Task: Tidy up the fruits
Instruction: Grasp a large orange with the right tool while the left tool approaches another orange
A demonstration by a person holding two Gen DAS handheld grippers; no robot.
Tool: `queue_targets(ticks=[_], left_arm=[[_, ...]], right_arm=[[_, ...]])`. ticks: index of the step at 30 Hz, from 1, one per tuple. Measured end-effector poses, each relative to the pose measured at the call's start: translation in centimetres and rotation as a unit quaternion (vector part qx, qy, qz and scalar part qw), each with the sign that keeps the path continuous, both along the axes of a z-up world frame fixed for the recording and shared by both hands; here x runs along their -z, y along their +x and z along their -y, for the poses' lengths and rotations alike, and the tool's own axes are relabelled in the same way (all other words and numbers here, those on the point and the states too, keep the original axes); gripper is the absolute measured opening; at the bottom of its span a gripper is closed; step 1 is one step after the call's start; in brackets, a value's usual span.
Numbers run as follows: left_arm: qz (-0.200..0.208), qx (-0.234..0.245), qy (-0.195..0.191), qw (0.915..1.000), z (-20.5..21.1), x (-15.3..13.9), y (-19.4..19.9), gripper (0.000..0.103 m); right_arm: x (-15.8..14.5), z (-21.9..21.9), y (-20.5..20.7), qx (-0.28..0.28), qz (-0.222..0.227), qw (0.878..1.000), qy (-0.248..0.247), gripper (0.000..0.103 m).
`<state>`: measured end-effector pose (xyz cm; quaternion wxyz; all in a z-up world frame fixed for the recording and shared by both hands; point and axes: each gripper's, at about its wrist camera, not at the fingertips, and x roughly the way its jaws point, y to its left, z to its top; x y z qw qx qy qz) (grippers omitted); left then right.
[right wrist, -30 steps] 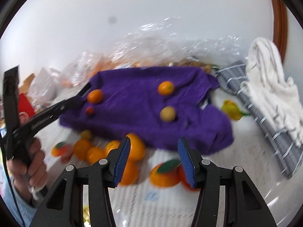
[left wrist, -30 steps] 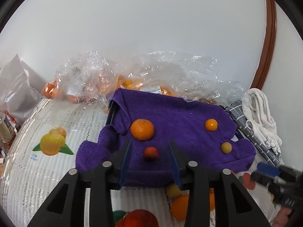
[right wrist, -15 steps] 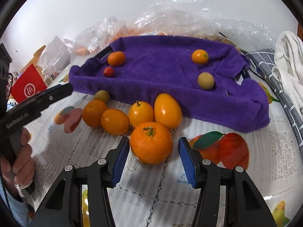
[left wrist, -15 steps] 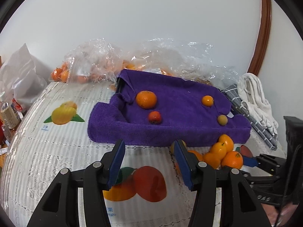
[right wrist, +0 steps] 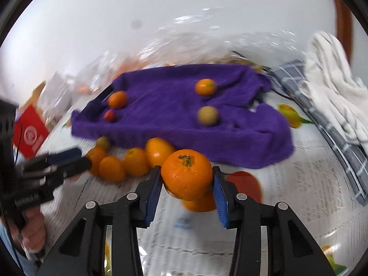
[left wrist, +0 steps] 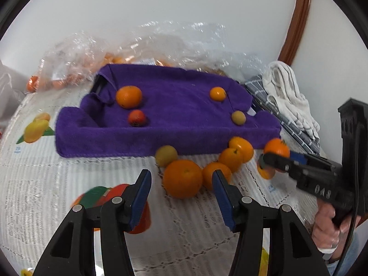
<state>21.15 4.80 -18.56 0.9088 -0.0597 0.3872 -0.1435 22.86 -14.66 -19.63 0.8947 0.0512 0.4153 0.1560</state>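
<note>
A purple towel (left wrist: 174, 115) (right wrist: 165, 105) lies on the table with several small fruits on it: an orange (left wrist: 128, 96), a red fruit (left wrist: 136, 117), a small orange (left wrist: 217, 93) and a greenish fruit (left wrist: 238, 117). In front of it lies a loose group of oranges (left wrist: 230, 158) (right wrist: 128, 161). My right gripper (right wrist: 186, 184) is shut on a large orange (right wrist: 186, 174) and holds it just above the table; it also shows in the left wrist view (left wrist: 276, 148). My left gripper (left wrist: 181, 188) is open, just short of another large orange (left wrist: 182, 179).
Clear plastic bags (left wrist: 96, 53) with more oranges lie behind the towel by the wall. A white cloth (left wrist: 289, 92) (right wrist: 333, 73) on a grey checked cloth (right wrist: 322, 112) is at the right. A red packet (right wrist: 30, 133) is at the left. The tablecloth has printed fruit pictures.
My right gripper closed on the large orange and lifted it slightly. My left gripper moved right and forward, toward the loose oranges.
</note>
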Motion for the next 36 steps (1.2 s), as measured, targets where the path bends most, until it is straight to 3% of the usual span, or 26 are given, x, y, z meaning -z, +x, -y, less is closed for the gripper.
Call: queue_targets(ticks=[6, 9, 10, 14, 19, 22, 25, 27, 29, 31, 36], left_arm=[[-0.018, -0.015, -0.029, 0.9993, -0.4, 0.8, 0.4, 0.051], [-0.023, -0.023, -0.042, 0.9986, -0.6, 0.9, 0.6, 0.040], [-0.023, -0.028, -0.039, 0.9986, -0.7, 0.9, 0.6, 0.036], [-0.017, -0.029, -0.038, 0.9987, -1.0, 0.7, 0.3, 0.035], [0.014, -0.052, -0.017, 0.9984, -2.6, -0.8, -0.4, 0.030], [0.013, -0.068, -0.024, 0.9973, -3.9, -1.5, -0.3, 0.030], [-0.002, -0.062, -0.028, 0.9977, -4.2, -1.2, -0.2, 0.030], [-0.014, -0.027, -0.039, 0.9988, -3.8, -0.9, -0.1, 0.032], [-0.028, -0.016, -0.017, 0.9993, -3.1, -0.4, 0.1, 0.032], [-0.025, -0.014, 0.008, 0.9996, -2.2, -0.1, -0.1, 0.039], [-0.015, 0.005, 0.046, 0.9988, -0.5, -0.2, -0.9, 0.040]], right_arm=[[0.4, 1.8, 0.8, 0.032, -0.014, 0.999, 0.019, 0.042], [0.6, 1.2, 1.0, 0.031, -0.013, 0.999, 0.012, 0.042], [0.7, 1.0, 1.0, 0.028, -0.013, 1.000, 0.005, 0.042], [1.1, -0.1, 0.7, 0.013, -0.010, 1.000, -0.021, 0.042], [1.2, 0.4, 0.6, 0.013, -0.009, 1.000, -0.003, 0.042], [1.4, 0.9, 0.9, 0.025, -0.017, 1.000, 0.004, 0.042], [1.5, 1.1, 1.0, 0.025, -0.019, 0.999, 0.012, 0.042], [1.5, 1.1, 1.0, 0.024, -0.021, 0.999, 0.015, 0.042], [1.6, 1.2, 1.2, 0.023, -0.024, 0.999, 0.018, 0.042], [1.6, 1.3, 1.2, 0.025, -0.024, 0.999, 0.025, 0.042], [1.7, 1.3, 1.2, 0.030, -0.027, 0.999, 0.023, 0.042]])
